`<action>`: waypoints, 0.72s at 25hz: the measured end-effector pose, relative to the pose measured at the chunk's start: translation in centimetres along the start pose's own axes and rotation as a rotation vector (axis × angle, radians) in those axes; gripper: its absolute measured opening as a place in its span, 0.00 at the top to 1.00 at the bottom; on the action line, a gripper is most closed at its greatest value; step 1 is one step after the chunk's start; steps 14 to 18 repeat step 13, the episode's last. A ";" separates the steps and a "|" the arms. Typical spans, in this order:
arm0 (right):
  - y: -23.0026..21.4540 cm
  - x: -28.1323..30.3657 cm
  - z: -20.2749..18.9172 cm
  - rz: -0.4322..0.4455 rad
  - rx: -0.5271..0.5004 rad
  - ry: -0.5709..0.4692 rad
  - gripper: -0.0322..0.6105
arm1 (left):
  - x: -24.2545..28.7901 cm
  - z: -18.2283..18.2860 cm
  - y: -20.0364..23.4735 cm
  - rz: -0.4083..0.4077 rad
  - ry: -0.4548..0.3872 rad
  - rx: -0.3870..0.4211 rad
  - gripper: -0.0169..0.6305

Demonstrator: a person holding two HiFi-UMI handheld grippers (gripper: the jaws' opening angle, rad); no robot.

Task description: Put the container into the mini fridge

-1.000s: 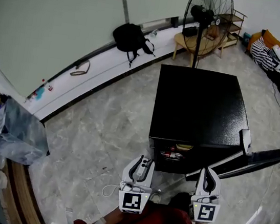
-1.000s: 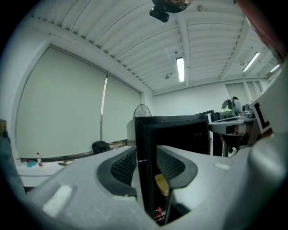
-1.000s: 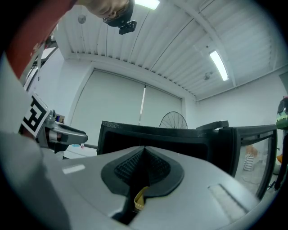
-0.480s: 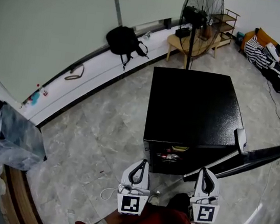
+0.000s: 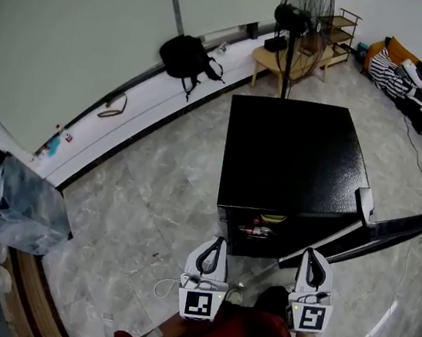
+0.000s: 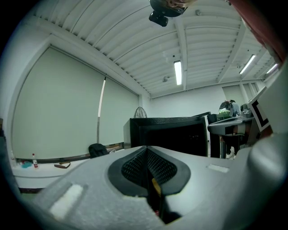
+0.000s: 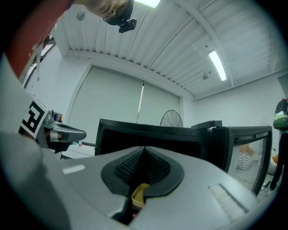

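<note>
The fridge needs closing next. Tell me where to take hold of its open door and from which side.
Take the door by its free edge, farthest from the fridge, coming from the right with the right gripper. It stands swung open rightward, a thin panel that opened jaws should span.

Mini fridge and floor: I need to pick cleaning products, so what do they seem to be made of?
Mini fridge: probably painted metal, black, with a fine speckled texture and dull sheen on top. Floor: polished stone or stone-look tile, with grey veining, faint joints and soft glare.
</note>
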State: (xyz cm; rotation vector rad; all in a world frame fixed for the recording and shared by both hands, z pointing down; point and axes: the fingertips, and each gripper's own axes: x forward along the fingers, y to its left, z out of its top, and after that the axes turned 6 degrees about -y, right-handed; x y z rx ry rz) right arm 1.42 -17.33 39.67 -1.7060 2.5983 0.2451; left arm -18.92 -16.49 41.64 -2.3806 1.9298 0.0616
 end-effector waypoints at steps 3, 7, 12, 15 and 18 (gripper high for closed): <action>0.0 -0.1 0.0 -0.003 -0.003 0.005 0.95 | -0.1 0.1 0.1 -0.001 -0.007 0.003 0.96; 0.0 -0.2 0.0 -0.006 -0.003 0.009 0.95 | -0.1 0.0 0.0 -0.012 -0.007 0.026 0.96; 0.2 -0.4 -0.3 -0.005 -0.001 0.012 0.95 | -0.1 -0.1 -0.2 -0.014 -0.009 0.014 0.96; 0.3 -0.4 -0.3 -0.005 -0.001 0.012 0.95 | -0.1 -0.1 -0.2 -0.016 -0.008 0.016 0.96; 0.3 -0.4 -0.3 -0.005 -0.001 0.012 0.95 | -0.1 -0.1 -0.2 -0.016 -0.008 0.016 0.96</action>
